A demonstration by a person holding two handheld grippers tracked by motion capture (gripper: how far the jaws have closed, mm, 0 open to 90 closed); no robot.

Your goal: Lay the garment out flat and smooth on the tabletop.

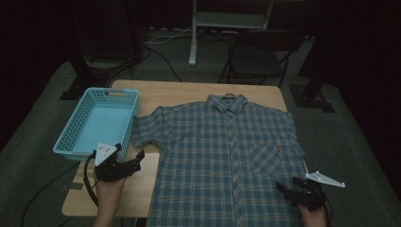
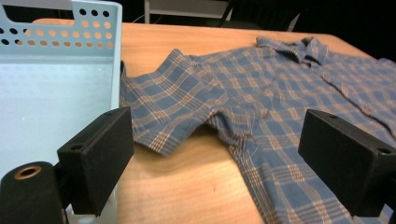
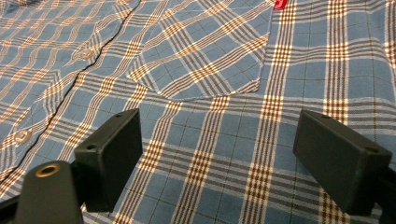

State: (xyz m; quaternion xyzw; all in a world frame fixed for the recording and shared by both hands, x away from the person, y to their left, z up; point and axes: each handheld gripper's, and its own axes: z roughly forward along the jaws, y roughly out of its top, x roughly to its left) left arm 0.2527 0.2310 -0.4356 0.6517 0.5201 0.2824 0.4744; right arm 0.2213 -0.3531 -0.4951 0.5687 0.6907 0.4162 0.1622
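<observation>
A blue plaid short-sleeved shirt [image 1: 222,151] lies flat and buttoned on the wooden table [image 1: 184,92], collar at the far side. My left gripper [image 1: 138,161] hovers open over bare wood near the shirt's left sleeve [image 2: 173,102]; in the left gripper view its jaws stand wide apart with nothing between them [image 2: 224,163]. My right gripper [image 1: 288,184] is open low over the shirt's lower right part, below the chest pocket [image 3: 205,56], and its fingers [image 3: 112,154] hold no cloth. A small red tag sits at the pocket's top.
A light blue perforated basket [image 1: 71,125] stands empty at the table's left edge, close beside my left gripper [image 2: 60,37]. A dark folding chair [image 1: 257,56] and a white stand are on the floor beyond the table. Cables run across the floor.
</observation>
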